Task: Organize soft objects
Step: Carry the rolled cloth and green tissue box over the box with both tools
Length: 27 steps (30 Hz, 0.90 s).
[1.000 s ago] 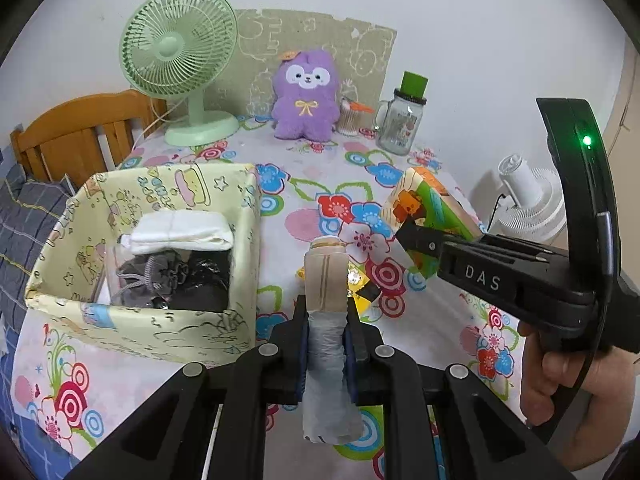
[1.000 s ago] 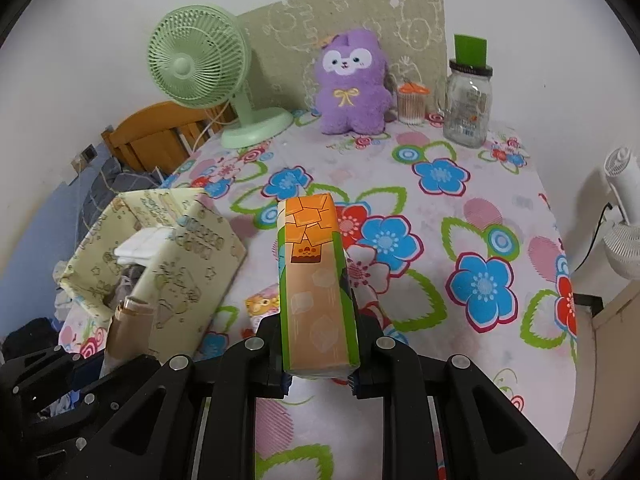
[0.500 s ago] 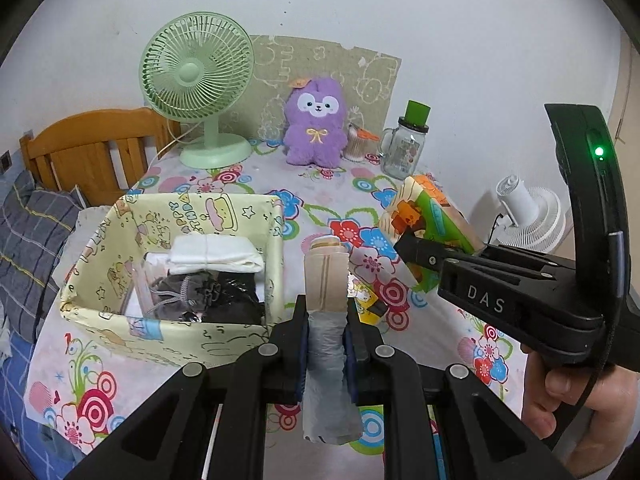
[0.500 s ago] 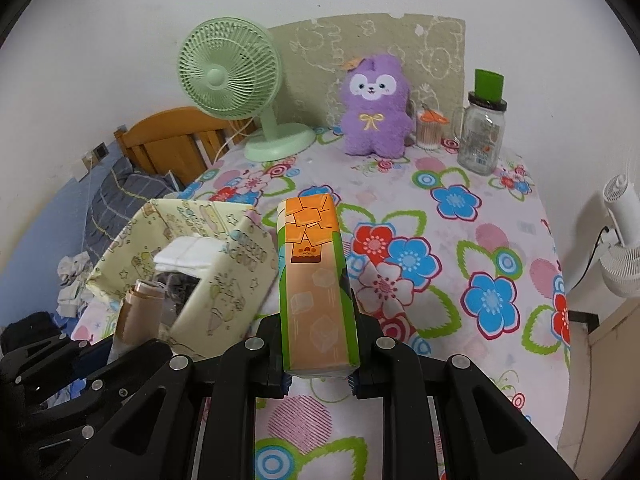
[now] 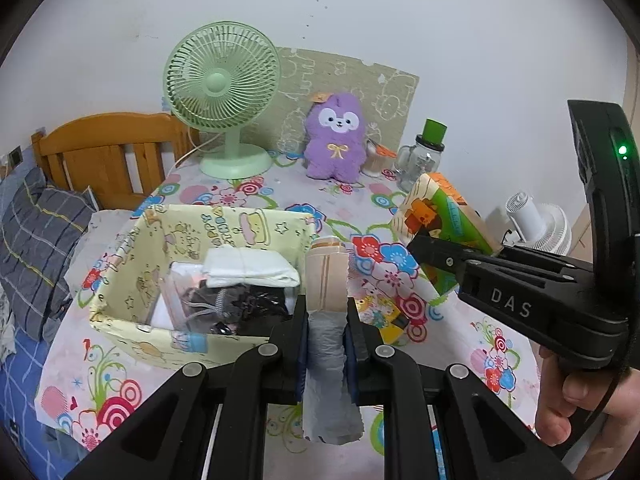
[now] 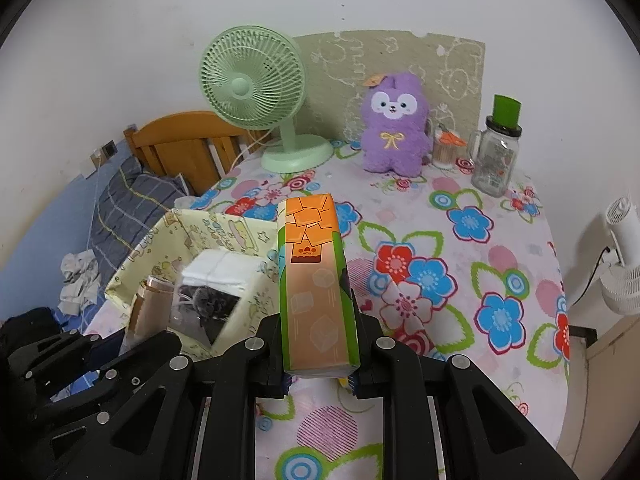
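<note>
My left gripper [image 5: 326, 320] is shut on a rolled beige and grey soft pack [image 5: 325, 276], held above the table just right of a yellow cartoon-print box [image 5: 132, 248]. The box holds a folded white cloth [image 5: 250, 266] and dark items in clear bags [image 5: 228, 300]. My right gripper [image 6: 318, 344] is shut on an orange and green tissue pack [image 6: 314, 280], held above the table right of the box [image 6: 160, 240]. The tissue pack also shows in the left wrist view [image 5: 444, 224]. The beige pack also shows in the right wrist view [image 6: 146, 308].
A green desk fan [image 5: 222, 92], a purple plush toy [image 5: 336, 136], a small jar [image 5: 374, 158] and a glass jar with a green lid [image 5: 422, 156] stand at the table's far edge. A small yellow pack [image 5: 386, 312] lies on the floral tablecloth. A wooden bed frame [image 5: 104, 152] is on the left.
Both grippers have pulled back and risen with their packs still held. The box and the table's far end now appear farther away.
</note>
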{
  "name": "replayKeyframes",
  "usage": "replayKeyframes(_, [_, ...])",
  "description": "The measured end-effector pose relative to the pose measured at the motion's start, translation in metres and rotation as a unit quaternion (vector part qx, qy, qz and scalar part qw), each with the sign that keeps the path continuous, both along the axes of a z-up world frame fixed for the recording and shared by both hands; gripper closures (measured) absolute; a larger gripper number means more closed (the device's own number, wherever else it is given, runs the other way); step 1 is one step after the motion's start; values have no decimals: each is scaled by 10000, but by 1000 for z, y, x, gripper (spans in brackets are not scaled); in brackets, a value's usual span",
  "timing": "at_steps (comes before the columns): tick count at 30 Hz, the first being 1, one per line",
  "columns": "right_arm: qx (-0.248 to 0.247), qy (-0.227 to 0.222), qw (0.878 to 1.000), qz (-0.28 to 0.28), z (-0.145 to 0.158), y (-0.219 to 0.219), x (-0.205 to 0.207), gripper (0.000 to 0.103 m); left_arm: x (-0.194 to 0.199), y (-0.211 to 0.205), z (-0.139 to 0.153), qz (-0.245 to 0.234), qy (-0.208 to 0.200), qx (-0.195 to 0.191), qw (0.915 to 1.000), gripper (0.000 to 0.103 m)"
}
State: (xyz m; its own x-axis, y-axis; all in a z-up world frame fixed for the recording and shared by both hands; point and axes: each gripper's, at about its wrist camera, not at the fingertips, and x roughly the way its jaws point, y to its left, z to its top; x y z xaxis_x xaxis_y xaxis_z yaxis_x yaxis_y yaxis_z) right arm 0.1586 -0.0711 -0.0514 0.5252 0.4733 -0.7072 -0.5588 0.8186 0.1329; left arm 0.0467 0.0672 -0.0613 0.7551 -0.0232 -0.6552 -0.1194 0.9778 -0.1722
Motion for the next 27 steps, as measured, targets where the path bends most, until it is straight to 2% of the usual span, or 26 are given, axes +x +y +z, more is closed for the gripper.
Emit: replayKeyframes(27, [-56,-135,9968,780,17,99,-22,80,-20,92,11,887,-214,-161,9957,90])
